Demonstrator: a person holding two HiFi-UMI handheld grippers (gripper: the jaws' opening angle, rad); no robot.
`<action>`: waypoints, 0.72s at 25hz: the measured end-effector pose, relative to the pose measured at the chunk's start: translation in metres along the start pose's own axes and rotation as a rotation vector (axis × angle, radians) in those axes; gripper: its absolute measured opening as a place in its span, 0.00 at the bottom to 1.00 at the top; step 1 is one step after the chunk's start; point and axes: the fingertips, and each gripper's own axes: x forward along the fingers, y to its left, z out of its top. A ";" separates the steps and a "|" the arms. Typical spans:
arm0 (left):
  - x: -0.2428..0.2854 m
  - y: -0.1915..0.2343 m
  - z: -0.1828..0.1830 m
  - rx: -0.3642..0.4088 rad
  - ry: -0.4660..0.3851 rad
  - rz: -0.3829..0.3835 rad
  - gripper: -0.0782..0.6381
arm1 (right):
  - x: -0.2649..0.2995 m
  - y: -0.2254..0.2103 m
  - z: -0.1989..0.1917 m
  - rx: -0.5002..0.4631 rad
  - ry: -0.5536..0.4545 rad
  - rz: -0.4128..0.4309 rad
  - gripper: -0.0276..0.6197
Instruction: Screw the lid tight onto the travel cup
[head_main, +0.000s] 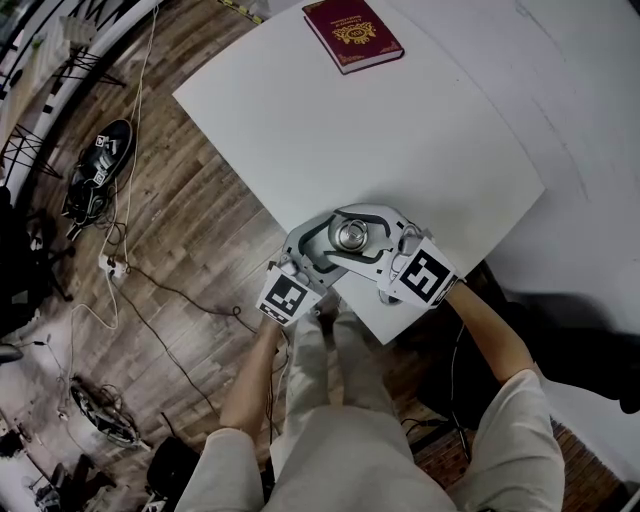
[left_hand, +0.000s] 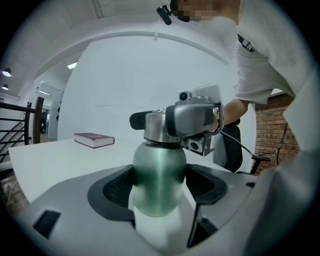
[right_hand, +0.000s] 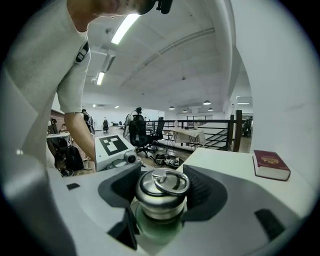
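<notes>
- The left gripper (left_hand: 160, 192) fingers squeeze the green travel cup (left_hand: 159, 170), which stands near a corner of the white surface (head_main: 420, 120).
- The right gripper (right_hand: 161, 197) fingers hug the silver lid (right_hand: 162, 184) on top of the cup.
- A crooked lid could jam when turned.
- The smooth cup could slip, spin, or tip off the edge.
</notes>
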 end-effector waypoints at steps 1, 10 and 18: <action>0.000 0.000 0.000 0.001 0.001 -0.001 0.57 | 0.000 -0.001 0.000 0.006 -0.005 -0.020 0.44; 0.000 0.000 0.000 -0.004 0.011 -0.006 0.57 | -0.003 -0.010 0.001 0.066 -0.065 -0.229 0.44; 0.001 0.000 -0.001 -0.004 0.011 -0.007 0.57 | -0.007 -0.020 0.001 0.099 -0.116 -0.456 0.44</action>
